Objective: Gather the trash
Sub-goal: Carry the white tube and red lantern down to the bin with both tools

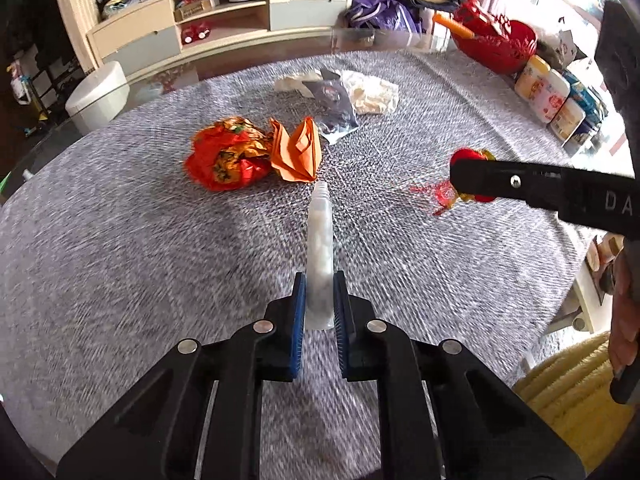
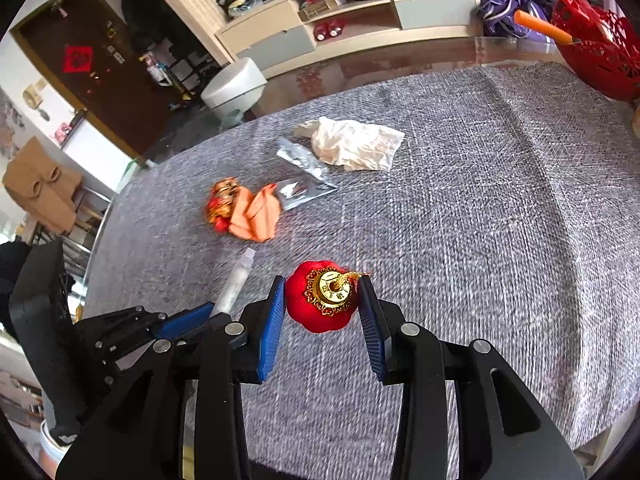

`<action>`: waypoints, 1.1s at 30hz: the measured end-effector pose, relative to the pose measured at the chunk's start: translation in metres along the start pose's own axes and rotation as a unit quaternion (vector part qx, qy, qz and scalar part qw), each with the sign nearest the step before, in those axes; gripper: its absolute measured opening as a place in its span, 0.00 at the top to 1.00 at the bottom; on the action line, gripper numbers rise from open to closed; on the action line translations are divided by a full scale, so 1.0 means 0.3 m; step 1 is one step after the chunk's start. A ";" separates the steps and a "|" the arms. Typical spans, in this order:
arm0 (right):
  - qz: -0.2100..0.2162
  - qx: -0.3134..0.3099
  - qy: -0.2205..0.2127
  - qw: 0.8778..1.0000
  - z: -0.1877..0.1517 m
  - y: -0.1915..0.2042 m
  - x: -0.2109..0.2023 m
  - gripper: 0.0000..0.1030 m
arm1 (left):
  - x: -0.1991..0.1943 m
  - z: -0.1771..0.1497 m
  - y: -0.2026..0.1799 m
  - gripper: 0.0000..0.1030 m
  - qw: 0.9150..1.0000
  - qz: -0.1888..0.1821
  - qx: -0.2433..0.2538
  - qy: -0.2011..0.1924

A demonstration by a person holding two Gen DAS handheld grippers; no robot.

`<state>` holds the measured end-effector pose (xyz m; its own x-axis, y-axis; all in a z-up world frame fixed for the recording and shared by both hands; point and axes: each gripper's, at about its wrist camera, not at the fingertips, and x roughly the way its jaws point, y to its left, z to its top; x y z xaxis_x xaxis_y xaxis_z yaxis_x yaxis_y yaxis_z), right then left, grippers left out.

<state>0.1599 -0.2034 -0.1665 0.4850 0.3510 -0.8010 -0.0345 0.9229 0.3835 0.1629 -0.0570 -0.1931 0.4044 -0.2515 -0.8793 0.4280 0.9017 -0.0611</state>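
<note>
Matt woven grey tablecloth (image 1: 120, 240) is lying rough; translucent plastic tube (image 1: 320, 248) is looking smooth; red lantern ornament (image 2: 322, 300) is showing velvety cloth.

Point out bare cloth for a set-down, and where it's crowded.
Free: the grey tablecloth right of the red ornament, up to the red basket; also the near-left cloth below the orange wrapper. Crowded: the centre, where wrapper, orange paper, foil bag and tissue cluster.

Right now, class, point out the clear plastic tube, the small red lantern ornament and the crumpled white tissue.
clear plastic tube (image 1: 320, 236), left wrist view, mid-body.
small red lantern ornament (image 2: 308, 304), right wrist view, red side.
crumpled white tissue (image 2: 356, 146), right wrist view, centre.
</note>
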 end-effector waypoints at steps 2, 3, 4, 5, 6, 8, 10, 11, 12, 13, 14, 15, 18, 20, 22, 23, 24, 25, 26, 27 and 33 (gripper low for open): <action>0.007 -0.007 -0.005 1.000 -0.019 0.020 -0.027 0.64 | -0.044 -0.019 0.002 0.88 1.000 0.002 -0.006 -0.005; 0.011 -0.014 -0.009 1.000 -0.031 0.034 -0.046 0.64 | -0.066 -0.030 0.000 0.88 1.000 0.004 -0.007 -0.008; 0.013 -0.021 -0.013 1.000 -0.037 0.049 -0.062 0.64 | -0.090 -0.043 -0.002 0.88 1.000 0.008 -0.006 -0.012; 0.013 -0.032 -0.019 0.999 -0.050 0.068 -0.085 0.64 | -0.104 -0.048 -0.009 0.88 1.000 0.012 -0.007 -0.014; 0.013 -0.041 -0.024 0.999 -0.061 0.085 -0.103 0.64 | -0.123 -0.059 -0.011 0.88 1.000 0.017 -0.010 -0.017; 0.014 -0.052 -0.032 0.998 -0.079 0.111 -0.134 0.64 | -0.166 -0.081 -0.013 0.88 0.999 0.021 -0.019 -0.023; 0.014 -0.062 -0.039 0.997 -0.098 0.141 -0.164 0.64 | -0.218 -0.101 -0.031 0.88 0.999 0.022 -0.019 -0.029; 0.011 -0.070 -0.045 0.996 -0.109 0.157 -0.183 0.64 | -0.237 -0.108 -0.041 0.88 0.999 0.023 -0.017 -0.032; 0.010 -0.075 -0.049 0.996 -0.120 0.168 -0.197 0.64 | -0.262 -0.117 -0.047 0.88 0.999 0.024 -0.017 -0.037; 0.012 -0.077 -0.053 0.996 -0.135 0.177 -0.217 0.64 | -0.296 -0.131 -0.053 0.88 0.999 0.022 -0.022 -0.044; 0.017 -0.077 -0.055 0.995 -0.151 0.184 -0.234 0.64 | -0.315 -0.139 -0.058 0.88 0.998 0.019 -0.027 -0.048; 0.021 -0.078 -0.055 0.995 -0.163 0.187 -0.244 0.64 | -0.338 -0.155 -0.064 0.88 0.998 0.015 -0.033 -0.053; 0.025 -0.078 -0.058 0.995 -0.215 0.195 -0.274 0.64 | -0.382 -0.216 -0.080 0.88 0.997 0.003 -0.051 -0.062; 0.023 -0.079 -0.060 0.995 -0.254 0.194 -0.287 0.64 | -0.395 -0.273 -0.088 0.88 0.996 -0.006 -0.063 -0.064; 0.022 -0.080 -0.056 0.995 -0.305 0.187 -0.292 0.64 | -0.398 -0.322 -0.095 0.88 0.995 -0.010 -0.071 -0.064; 0.023 -0.080 -0.053 0.995 -0.325 0.186 -0.290 0.64 | -0.393 -0.358 -0.098 0.88 0.995 -0.012 -0.077 -0.062; 0.024 -0.080 -0.048 0.995 -0.349 0.184 -0.281 0.64 | -0.389 -0.385 -0.101 0.88 0.995 -0.013 -0.080 -0.060; 0.031 -0.080 -0.041 0.995 -0.380 0.181 -0.267 0.64 | -0.381 -0.421 -0.105 0.88 0.995 -0.014 -0.083 -0.057; 0.038 -0.081 -0.034 0.995 -0.404 0.178 -0.253 0.64 | -0.374 -0.443 -0.105 0.88 0.995 -0.015 -0.085 -0.056; 0.044 -0.081 -0.028 0.995 -0.424 0.177 -0.242 0.64 | -0.369 -0.468 -0.108 0.88 0.995 -0.018 -0.086 -0.055; 0.053 -0.065 0.023 0.996 -0.533 0.169 -0.133 0.64 | -0.295 -0.590 -0.126 0.88 0.994 -0.030 -0.097 -0.034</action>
<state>-0.0009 -0.1453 -0.1885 0.4317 0.4525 -0.7803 -0.1978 0.8915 0.4076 -0.0322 -0.0064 -0.1965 0.4396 -0.3252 -0.8373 0.2921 0.9333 -0.2091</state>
